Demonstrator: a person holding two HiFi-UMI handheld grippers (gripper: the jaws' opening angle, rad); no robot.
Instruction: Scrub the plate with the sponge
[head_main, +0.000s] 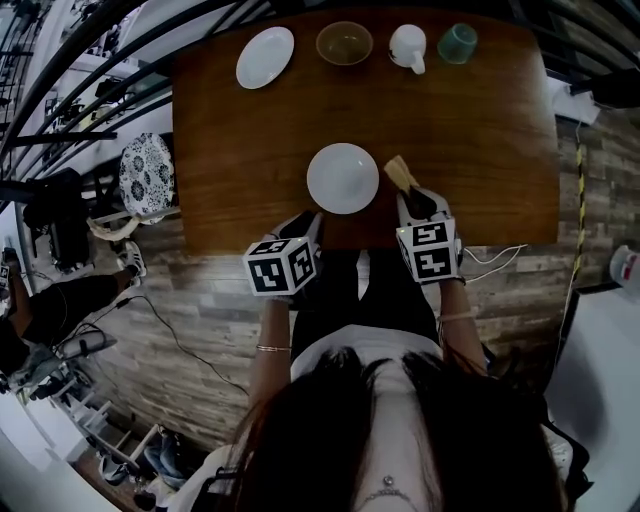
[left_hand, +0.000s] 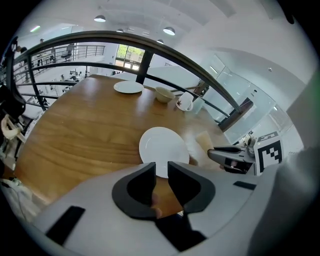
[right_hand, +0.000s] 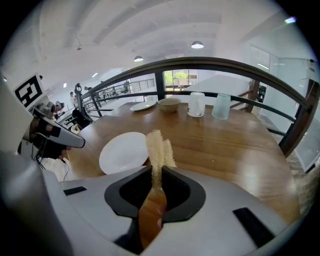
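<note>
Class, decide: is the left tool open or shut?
Open. The left tool shows its jaws apart, nothing between them; the white plate lies beyond.

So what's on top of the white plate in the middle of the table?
Nothing: the round white plate looks bare. The tan sponge, pinched in the right tongs, is beside its right rim, not on it. The wooden table directly under the plate is covered.

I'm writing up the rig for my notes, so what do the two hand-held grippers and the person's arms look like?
The left hand-held gripper and the right hand-held gripper each have a light grey body and two black, curved jaws. Each carries a cube with black-and-white square markers. The forearms are unsleeved, and a thin bracelet circles the left wrist.
</note>
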